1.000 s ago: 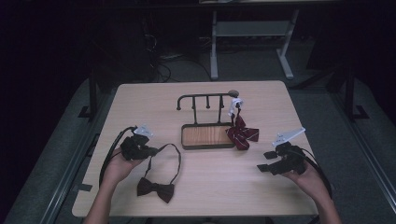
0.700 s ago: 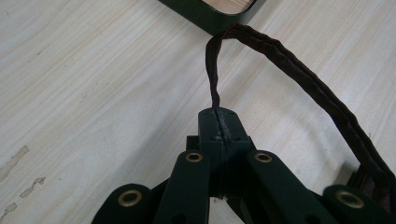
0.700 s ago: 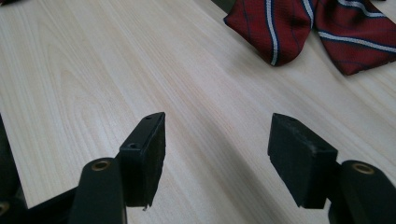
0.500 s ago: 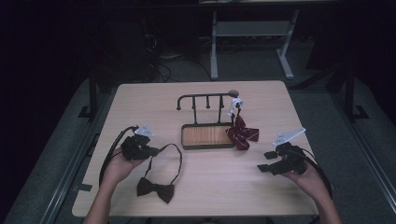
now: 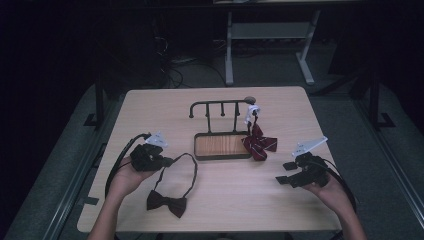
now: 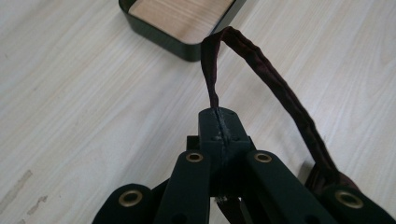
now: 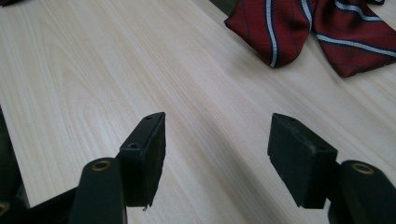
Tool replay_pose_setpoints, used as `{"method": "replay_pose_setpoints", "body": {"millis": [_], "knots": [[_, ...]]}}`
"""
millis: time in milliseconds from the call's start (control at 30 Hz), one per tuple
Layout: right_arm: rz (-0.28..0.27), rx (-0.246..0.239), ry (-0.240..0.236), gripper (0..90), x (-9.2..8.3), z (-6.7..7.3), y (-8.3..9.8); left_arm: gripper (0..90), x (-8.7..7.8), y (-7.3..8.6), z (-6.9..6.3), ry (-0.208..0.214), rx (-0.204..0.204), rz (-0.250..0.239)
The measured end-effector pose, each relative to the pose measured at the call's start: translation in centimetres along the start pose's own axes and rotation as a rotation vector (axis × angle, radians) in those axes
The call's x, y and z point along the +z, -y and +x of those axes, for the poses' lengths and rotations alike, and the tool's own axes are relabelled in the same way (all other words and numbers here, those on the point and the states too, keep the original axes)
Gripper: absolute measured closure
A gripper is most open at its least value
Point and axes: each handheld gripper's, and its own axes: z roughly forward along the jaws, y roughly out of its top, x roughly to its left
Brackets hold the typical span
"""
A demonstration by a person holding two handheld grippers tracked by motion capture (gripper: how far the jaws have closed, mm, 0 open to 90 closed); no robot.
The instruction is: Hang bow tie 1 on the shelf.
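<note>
1. Left gripper [image 5: 161, 161] is clenched on the neck strap [image 6: 261, 70] of the dark bow tie [image 5: 166, 202]. In the left gripper view the jaws sit pressed together with the strap pinched between them and looping out to the right.
2. The bow tie knot lies flat on the table [image 5: 150, 107] at about 7 o'clock from the stand, near the front edge. The strap loop arcs from the knot round to my left gripper.
3. Right gripper [image 5: 285, 172] is released: jaws wide apart, nothing between them, just bare table in the right gripper view. It rests at about 4 o'clock from the stand.
4. Striped red bow tie [image 5: 259, 143] hangs off the right end of the rack [image 5: 220, 106], with its lower part resting at the tray [image 5: 222, 146] edge and on the table. I judge that one done.
5. Progress, as I read it: one tie hung, the second gripped but not yet lifted clear.
6. Left to do: raise the strap, carry it to 12 o'clock over the rack and hook it on a free peg. Right gripper could spread the loop.
</note>
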Motion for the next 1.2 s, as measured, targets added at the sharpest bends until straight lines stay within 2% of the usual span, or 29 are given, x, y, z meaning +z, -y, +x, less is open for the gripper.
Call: {"method": "replay_pose_setpoints", "body": {"millis": [300, 467, 1200], "knots": [[-0.016, 0.002, 0.003, 36.9, -0.4, -0.2, 0.0, 90.0, -1.2, -2.0, -0.7, 0.018, 0.069, 0.004], [-0.02, 0.005, 0.006, 36.9, -0.5, -0.4, 0.1, 90.0, -1.5, -2.8, -1.1, 0.031, 0.093, 0.018], [-0.029, 0.006, 0.002, 36.8, -0.9, -0.4, 0.4, 90.0, -3.6, -4.4, -1.3, 0.064, 0.127, 0.015]]}}
